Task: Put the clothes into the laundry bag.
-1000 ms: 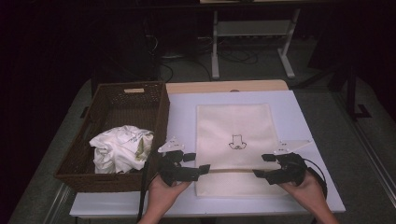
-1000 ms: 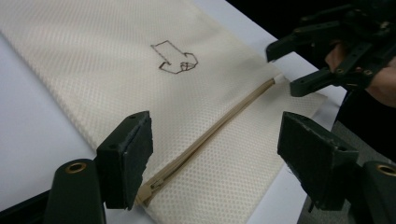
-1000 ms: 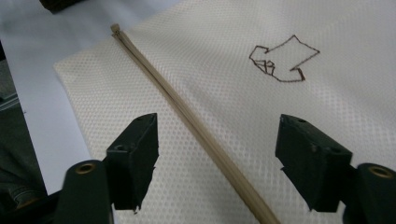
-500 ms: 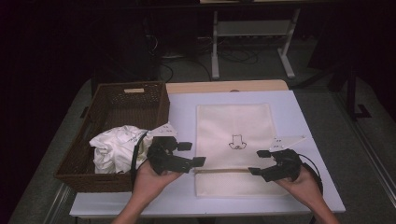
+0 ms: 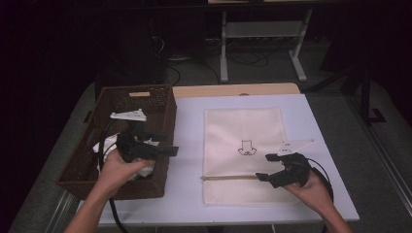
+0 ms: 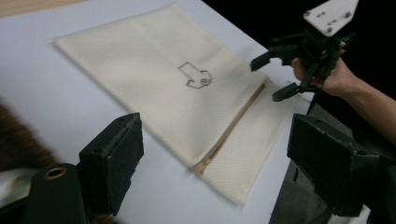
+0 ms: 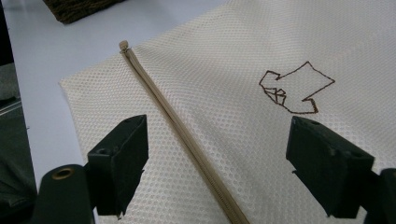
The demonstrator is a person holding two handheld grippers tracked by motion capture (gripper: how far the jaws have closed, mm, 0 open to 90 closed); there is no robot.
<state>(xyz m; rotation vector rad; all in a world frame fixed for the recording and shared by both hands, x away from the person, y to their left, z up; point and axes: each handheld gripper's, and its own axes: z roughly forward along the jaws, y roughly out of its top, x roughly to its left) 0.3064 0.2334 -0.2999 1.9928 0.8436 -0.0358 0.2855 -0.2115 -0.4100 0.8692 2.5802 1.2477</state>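
Dark room behind; white table (image 5: 189, 194) carries a wicker basket (image 5: 165, 104) along its left edge and a cream mesh bag (image 5: 241, 126) near the middle. No readable writing, just a small brown outline drawing (image 5: 247, 147) on the bag. A tan zipper (image 7: 187, 140) runs across its near part. Left gripper (image 5: 167, 150) hangs over the basket's right wall, jaws just opened, holding nothing. Right gripper (image 5: 265, 167) sits over the zipper's right end, jaws just opened, released. Bare table lies between basket and bag.
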